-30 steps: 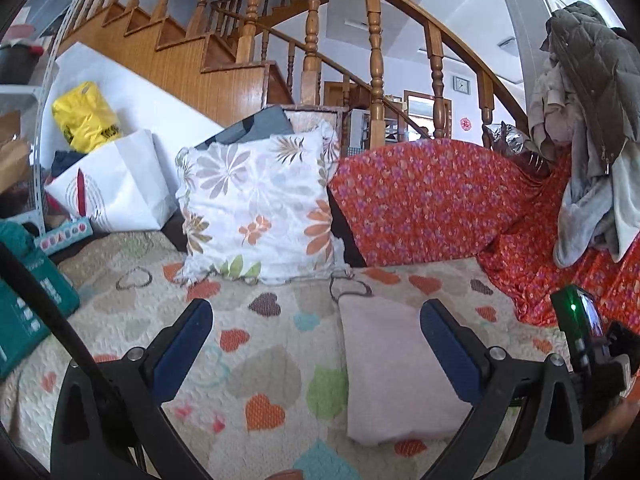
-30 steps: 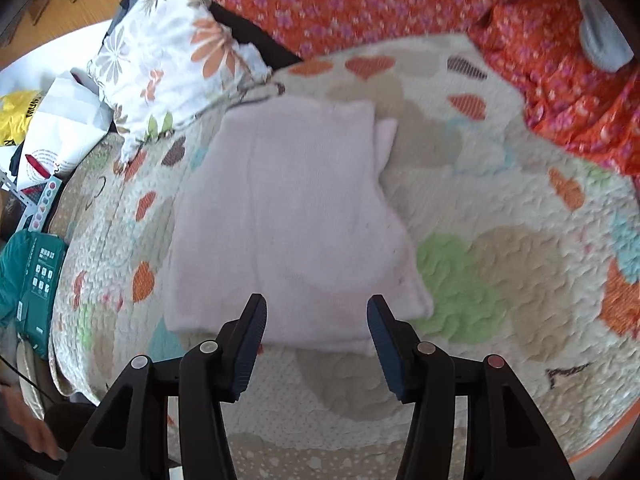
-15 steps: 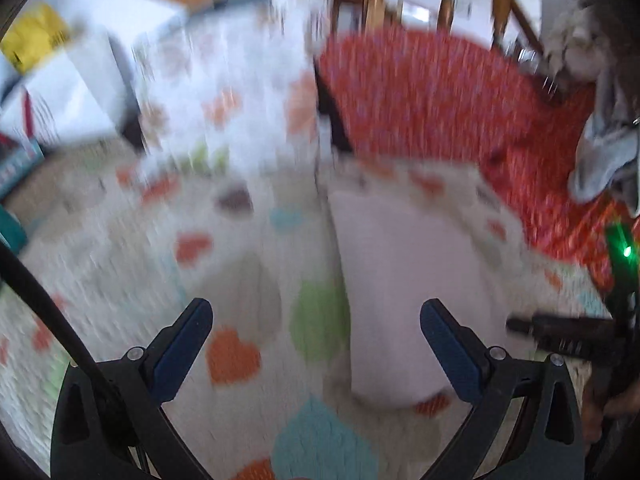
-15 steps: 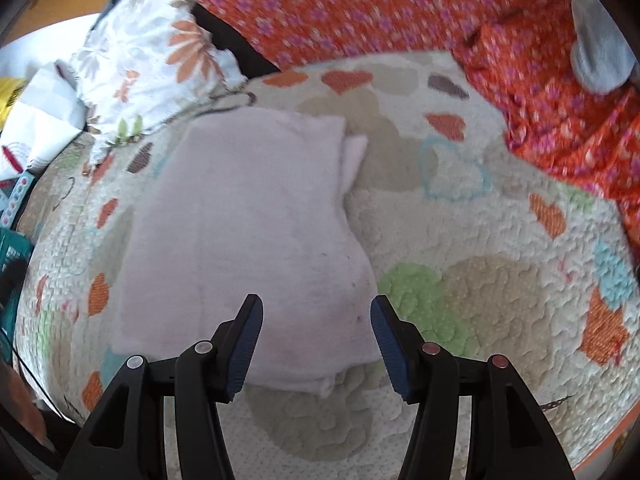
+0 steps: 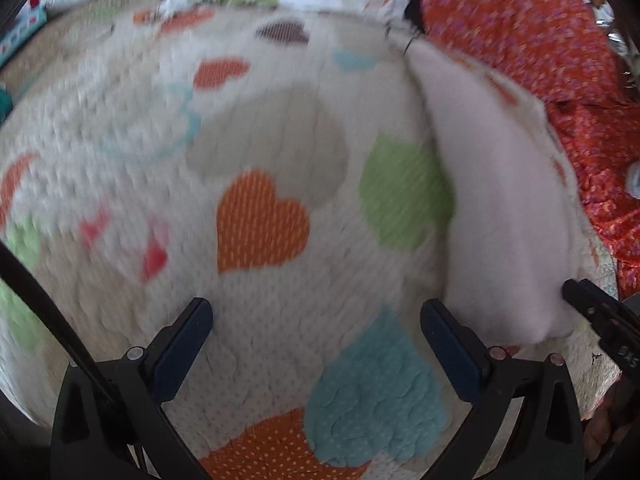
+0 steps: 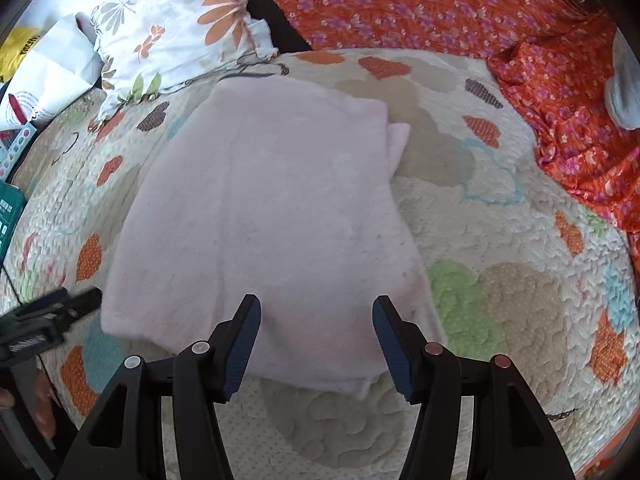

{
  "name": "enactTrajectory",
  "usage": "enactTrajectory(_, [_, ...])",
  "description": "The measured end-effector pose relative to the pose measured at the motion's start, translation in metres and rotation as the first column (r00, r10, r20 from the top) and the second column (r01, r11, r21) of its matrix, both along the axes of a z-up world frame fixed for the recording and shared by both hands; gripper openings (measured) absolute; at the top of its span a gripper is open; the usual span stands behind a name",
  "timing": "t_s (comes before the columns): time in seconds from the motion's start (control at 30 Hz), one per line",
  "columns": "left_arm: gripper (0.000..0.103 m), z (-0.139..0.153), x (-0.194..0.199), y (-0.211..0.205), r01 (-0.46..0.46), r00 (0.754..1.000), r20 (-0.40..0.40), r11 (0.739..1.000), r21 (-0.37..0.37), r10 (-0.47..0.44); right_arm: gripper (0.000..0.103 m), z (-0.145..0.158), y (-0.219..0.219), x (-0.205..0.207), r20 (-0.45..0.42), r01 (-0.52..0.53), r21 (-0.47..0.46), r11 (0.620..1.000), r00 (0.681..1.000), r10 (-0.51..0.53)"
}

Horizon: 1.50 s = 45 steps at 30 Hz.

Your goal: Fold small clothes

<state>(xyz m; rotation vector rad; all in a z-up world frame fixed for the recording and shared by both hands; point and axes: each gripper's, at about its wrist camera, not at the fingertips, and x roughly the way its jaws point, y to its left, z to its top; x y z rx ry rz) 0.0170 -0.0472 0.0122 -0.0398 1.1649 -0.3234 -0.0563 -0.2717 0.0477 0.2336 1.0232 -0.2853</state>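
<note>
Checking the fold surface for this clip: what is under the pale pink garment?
The pink garment lies flat on the heart-patterned quilt, which shows on all sides of it. A lower layer of the garment pokes out at its far right edge. Whatever lies directly beneath is covered.

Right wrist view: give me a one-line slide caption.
Open right gripper poised over the near edge of a pale pink garment on a heart-patterned quilt.

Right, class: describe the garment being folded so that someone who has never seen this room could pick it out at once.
Start at the heart-patterned quilt covering the sofa seat, in front of the flowered cushion. In the middle of it lies the pale pink garment, folded flat, with the right gripper open over its near edge. It is the only plain, unpatterned cloth among hearts and flowers.
</note>
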Motion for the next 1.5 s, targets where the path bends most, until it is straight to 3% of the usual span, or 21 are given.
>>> enactTrajectory(0.3, [0.103,-0.008,-0.009,-0.016,0.012,0.997,0.071,0.991,0.130,-0.021,0.064,-0.002,-0.010,-0.006,-0.001,0.032,0.071,0.997,0.999,-0.033])
enactTrajectory(0.77, [0.103,-0.004,-0.005,-0.012,-0.009,0.998,0.060,0.991,0.132,0.001,0.066,0.000,-0.002,-0.007,0.002,0.023,0.063,0.998,1.000,-0.023])
enactTrajectory(0.93, [0.103,0.011,-0.011,-0.005,-0.074,0.990,0.133,0.988,0.137,0.055,0.066,0.001,-0.001,-0.009,0.010,0.020,0.058,0.998,1.000,-0.021])
enactTrajectory(1.1, [0.103,0.026,-0.019,-0.006,-0.070,0.975,0.219,0.984,0.164,0.033,0.067,0.002,0.001,-0.009,0.013,0.016,0.046,0.999,1.000,-0.017])
enactTrajectory(1.5, [0.103,0.029,-0.030,-0.016,-0.019,0.976,0.218,0.984,0.176,-0.020,0.067,0.001,0.014,-0.006,0.005,-0.008,-0.060,0.998,1.000,0.009])
